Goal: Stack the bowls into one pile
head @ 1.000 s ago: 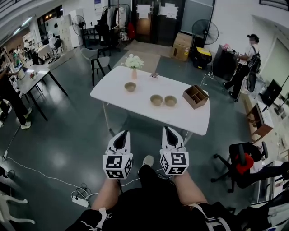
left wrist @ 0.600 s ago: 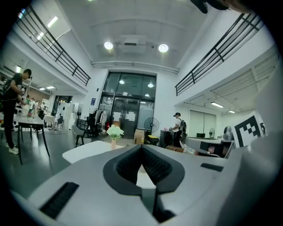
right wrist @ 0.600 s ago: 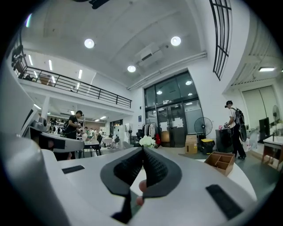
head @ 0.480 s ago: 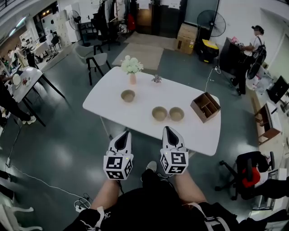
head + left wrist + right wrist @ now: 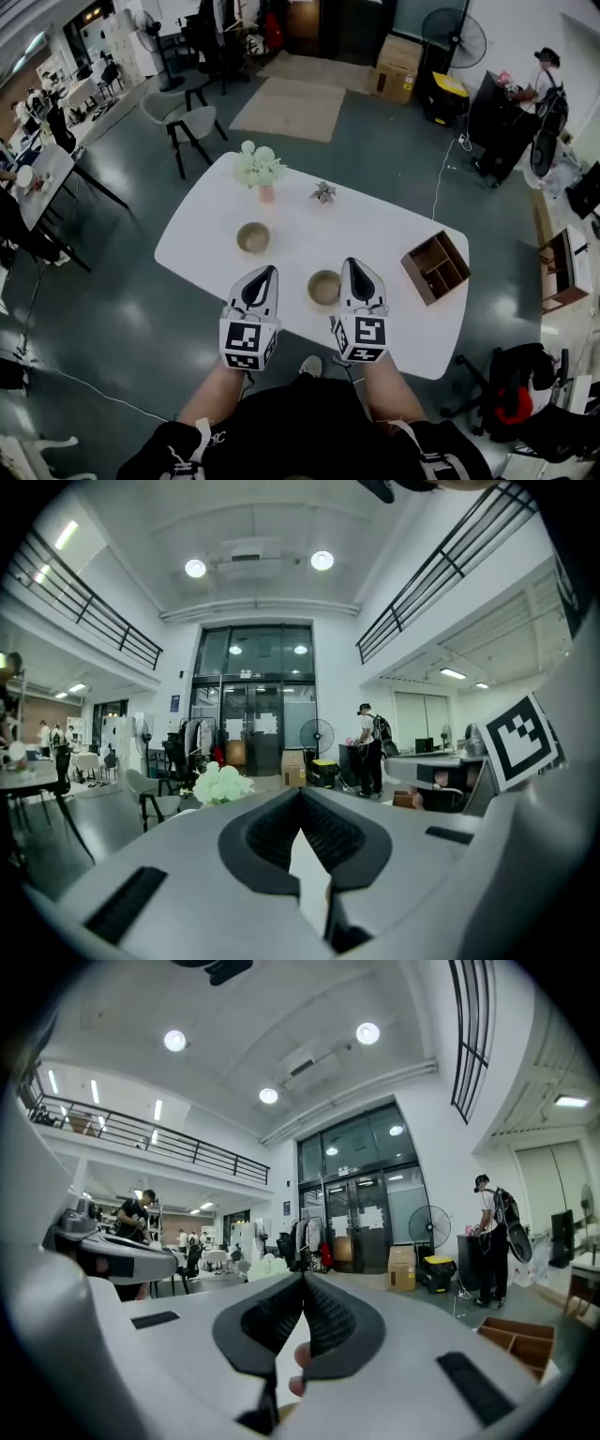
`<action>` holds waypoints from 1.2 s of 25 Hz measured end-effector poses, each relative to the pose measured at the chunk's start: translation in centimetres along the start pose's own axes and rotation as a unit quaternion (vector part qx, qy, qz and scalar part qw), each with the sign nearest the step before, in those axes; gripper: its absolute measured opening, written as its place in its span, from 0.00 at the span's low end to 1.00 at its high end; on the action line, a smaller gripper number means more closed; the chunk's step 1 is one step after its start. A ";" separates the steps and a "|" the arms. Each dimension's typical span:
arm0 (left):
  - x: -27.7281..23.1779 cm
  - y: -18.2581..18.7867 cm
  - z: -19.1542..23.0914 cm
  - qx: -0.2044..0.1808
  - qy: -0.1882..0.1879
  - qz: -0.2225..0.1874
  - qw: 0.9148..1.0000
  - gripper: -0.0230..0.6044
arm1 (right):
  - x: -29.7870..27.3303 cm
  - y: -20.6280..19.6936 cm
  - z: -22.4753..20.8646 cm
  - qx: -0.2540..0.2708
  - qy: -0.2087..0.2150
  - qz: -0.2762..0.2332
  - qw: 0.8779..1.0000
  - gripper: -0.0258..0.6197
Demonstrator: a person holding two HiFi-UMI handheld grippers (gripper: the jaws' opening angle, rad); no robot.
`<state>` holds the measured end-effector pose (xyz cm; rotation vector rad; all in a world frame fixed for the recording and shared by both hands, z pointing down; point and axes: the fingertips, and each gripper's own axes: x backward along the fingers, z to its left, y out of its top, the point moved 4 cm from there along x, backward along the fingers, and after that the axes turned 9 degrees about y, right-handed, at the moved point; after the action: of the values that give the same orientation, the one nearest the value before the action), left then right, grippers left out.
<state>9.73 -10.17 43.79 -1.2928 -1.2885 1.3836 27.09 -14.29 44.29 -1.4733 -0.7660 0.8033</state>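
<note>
Tan and dull, maybe wood or matt stoneware, two bowls sit on the white counter (image 5: 375, 225). Taking the person's side as 6 o'clock, the near bowl (image 5: 324, 287) lies right between the two grippers. The far bowl (image 5: 253, 237) is well apart from it, off at about 10 o'clock, short of the flowers (image 5: 256, 167). A partitioned wooden box (image 5: 436, 267) sits out at 3 o'clock. Whether another bowl hides under the right gripper (image 5: 352, 264) I cannot tell.

Neither gripper has anything in it. The left gripper (image 5: 270, 271) has its fingers (image 5: 264, 841) pressed tip to tip with nothing between them, and the right one's fingers (image 5: 337, 1326) meet the same way. Both hover level over the counter's near edge, clear of the bowls.

From where I stand, these bowls look small, stiff and light, so one gripper should be able to lift one. The rim is the only sensible hold: one finger inside the wall, one outside, at the side nearest the person. A smooth curved wall pinched that way may tip or slide, so I would grip well down from the lip. If they are stoneware they could chip, so each should be lowered squarely into the next, not dropped.
</note>
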 end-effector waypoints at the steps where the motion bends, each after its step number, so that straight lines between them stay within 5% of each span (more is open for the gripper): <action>1: -1.2 0.2 0.0 -0.003 -0.003 0.000 1.000 0.06 | -0.9 0.2 -0.7 0.004 -0.003 -0.001 1.000 0.06; 9: -6.7 0.0 0.7 0.020 -0.042 -0.002 0.999 0.06 | -3.4 -1.2 -3.6 -0.037 -0.049 0.027 0.998 0.06; 17: -10.1 0.2 2.7 0.011 -0.134 -0.016 0.991 0.06 | -3.1 -1.8 -3.3 -0.060 -0.165 0.013 0.984 0.06; 23: -11.6 -0.2 4.8 -0.014 -0.236 -0.003 0.972 0.06 | -2.4 -3.7 -0.9 -0.134 -0.263 -0.009 0.955 0.20; 30: -13.2 -2.0 7.8 -0.009 -0.288 0.014 0.958 0.06 | -1.9 -12.7 0.6 -0.256 -0.325 0.068 0.908 0.25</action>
<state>3.62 -23.91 47.21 -0.9454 -1.6660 1.8540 25.51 -14.88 57.03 -1.7461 -1.4731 1.2995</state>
